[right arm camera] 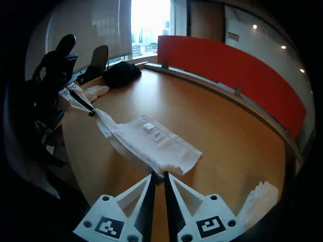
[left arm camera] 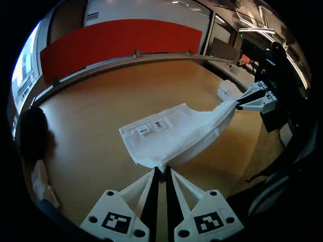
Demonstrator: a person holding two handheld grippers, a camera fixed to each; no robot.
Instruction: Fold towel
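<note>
A white towel with two small labels lies partly folded on the wooden table. Its near edge is lifted and stretched between both grippers. My left gripper is shut on one corner at the bottom of the left gripper view. At that view's right side, the right gripper pinches the other corner. In the right gripper view, the towel runs from my right gripper, shut on its near corner, up to the left gripper at the far left.
A red divider panel runs along the table's far edge. A black bag and a white cloth sit near the window end. Another white folded towel lies by the table edge. Black office chairs stand beside the table.
</note>
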